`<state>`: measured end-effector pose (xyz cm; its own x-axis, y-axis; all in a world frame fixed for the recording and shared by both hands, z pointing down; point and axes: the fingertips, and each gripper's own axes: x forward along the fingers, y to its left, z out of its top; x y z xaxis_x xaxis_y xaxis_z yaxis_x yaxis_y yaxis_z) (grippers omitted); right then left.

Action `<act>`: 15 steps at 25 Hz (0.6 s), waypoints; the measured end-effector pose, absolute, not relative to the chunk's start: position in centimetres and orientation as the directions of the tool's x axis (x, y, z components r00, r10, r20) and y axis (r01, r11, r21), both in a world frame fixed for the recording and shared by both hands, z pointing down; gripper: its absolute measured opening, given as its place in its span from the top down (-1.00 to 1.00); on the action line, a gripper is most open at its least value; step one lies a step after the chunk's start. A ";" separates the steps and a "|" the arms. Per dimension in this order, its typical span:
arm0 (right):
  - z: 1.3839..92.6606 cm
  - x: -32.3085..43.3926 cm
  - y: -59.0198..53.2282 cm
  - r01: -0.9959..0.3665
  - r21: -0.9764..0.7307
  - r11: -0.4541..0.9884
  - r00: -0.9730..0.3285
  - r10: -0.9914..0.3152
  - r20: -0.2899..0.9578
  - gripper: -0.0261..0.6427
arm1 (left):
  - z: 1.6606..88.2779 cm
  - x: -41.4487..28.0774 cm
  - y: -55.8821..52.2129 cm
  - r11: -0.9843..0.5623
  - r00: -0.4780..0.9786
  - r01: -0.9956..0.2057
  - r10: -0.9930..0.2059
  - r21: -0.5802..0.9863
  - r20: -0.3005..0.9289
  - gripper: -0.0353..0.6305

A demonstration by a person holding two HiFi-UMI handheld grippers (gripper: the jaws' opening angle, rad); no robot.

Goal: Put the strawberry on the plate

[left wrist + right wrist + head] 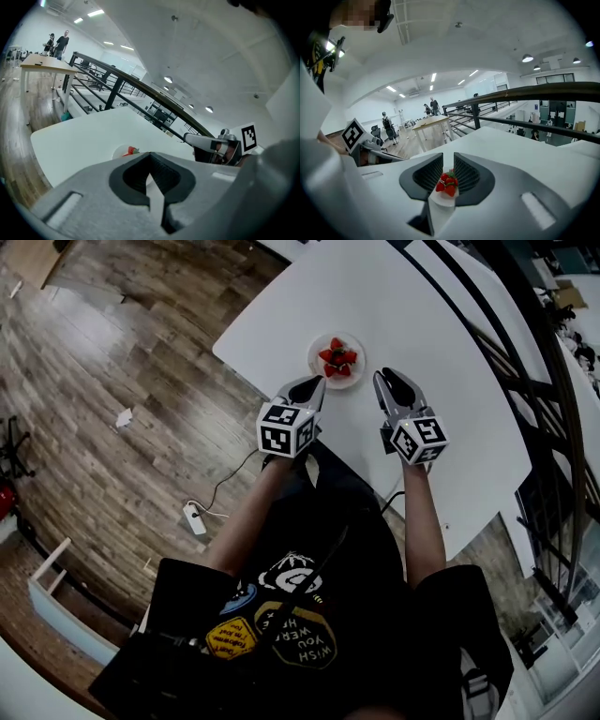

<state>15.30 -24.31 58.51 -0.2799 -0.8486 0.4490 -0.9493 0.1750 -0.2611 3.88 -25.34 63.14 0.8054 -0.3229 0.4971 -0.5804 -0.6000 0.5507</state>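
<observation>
The right gripper point(448, 158), a grey two-jaw tool with ribbed black pads, has its jaws a narrow way apart and holds nothing. Through the gap, farther off, a heap of red strawberries with green tops point(447, 183) lies on a small round white plate point(443, 200). The left gripper point(150, 156), its twin, has its pad tips together and is also empty. In the head view both hang above a wide white table point(422, 315), the left one just beside the plate's near rim and the right one off to the plate's right.

With the fruit already on the plate, the task looks done. The likely trouble is a dip of the left gripper knocking the rim. That could slide the light plate or roll a berry off the heap.
</observation>
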 end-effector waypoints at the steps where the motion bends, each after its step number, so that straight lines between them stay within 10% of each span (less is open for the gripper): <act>1: 57.8 15.2 -24.1 -0.949 -0.260 0.179 -0.281 -0.855 0.437 0.72 | 62.5 3.8 -25.3 -0.608 0.807 -0.578 -0.328 0.544 0.492 0.88; 15: 50.4 16.7 -18.1 -0.932 -0.309 0.190 -0.292 -0.900 0.325 0.84 | 53.5 5.1 -20.5 -0.677 0.800 -0.592 -0.429 0.437 0.419 0.88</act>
